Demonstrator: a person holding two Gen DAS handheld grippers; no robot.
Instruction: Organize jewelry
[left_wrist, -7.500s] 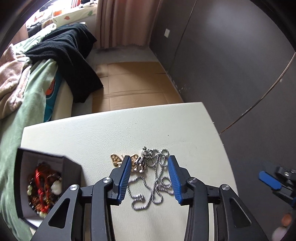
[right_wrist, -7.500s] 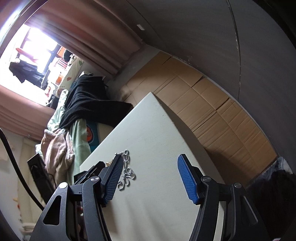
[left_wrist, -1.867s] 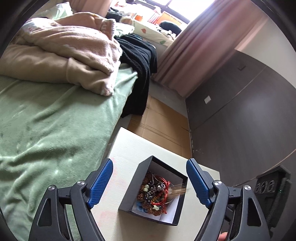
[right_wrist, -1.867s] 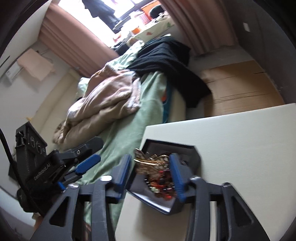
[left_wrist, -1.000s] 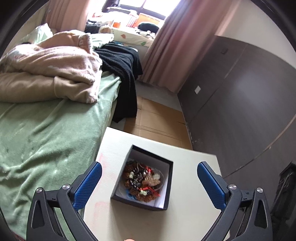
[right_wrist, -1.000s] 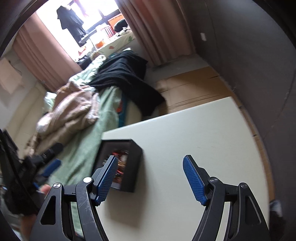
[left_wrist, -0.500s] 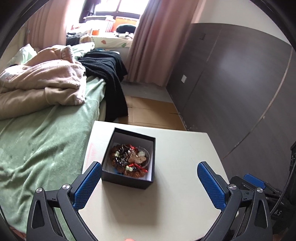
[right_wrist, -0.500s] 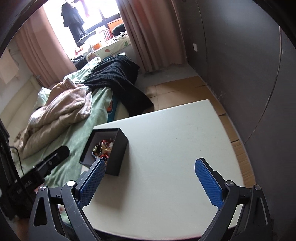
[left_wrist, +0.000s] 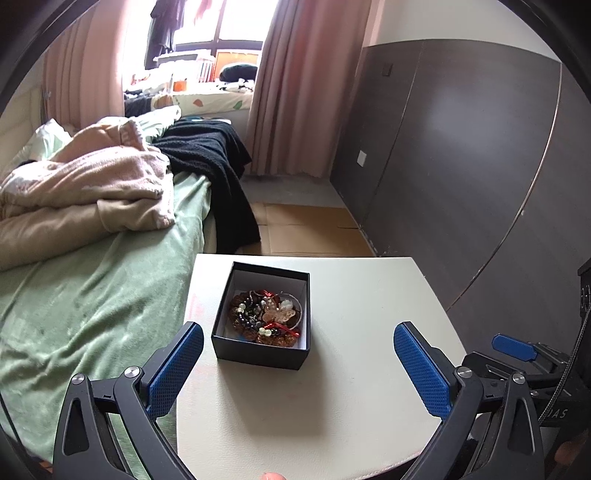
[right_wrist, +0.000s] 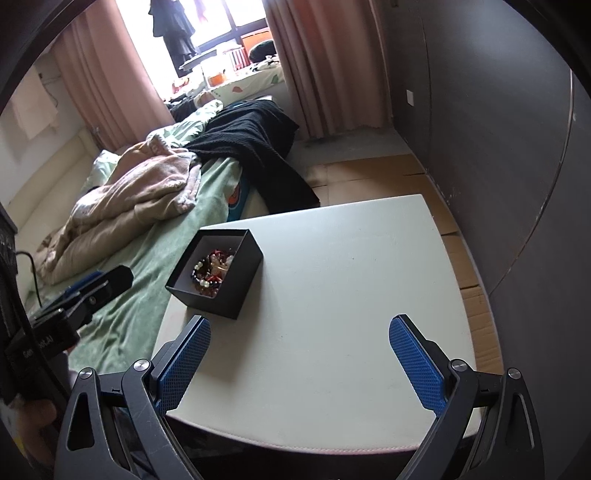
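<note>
White table (left_wrist: 351, 387) fills the lower frame, bare but for the black box (left_wrist: 262, 354) at centre-left, the jewelry (left_wrist: 267, 317) heaped inside; left gripper (left_wrist: 299, 365) and right gripper (right_wrist: 301, 360) gape wide, empty; looks finished, so retreat without nudging that box

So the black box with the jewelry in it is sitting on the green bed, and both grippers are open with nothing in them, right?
Not quite. The black box stands on the white table, near the edge beside the green bed, as the left wrist view shows. The rest holds: the jewelry lies inside it, and the left gripper and right gripper are open with nothing in them.
</note>
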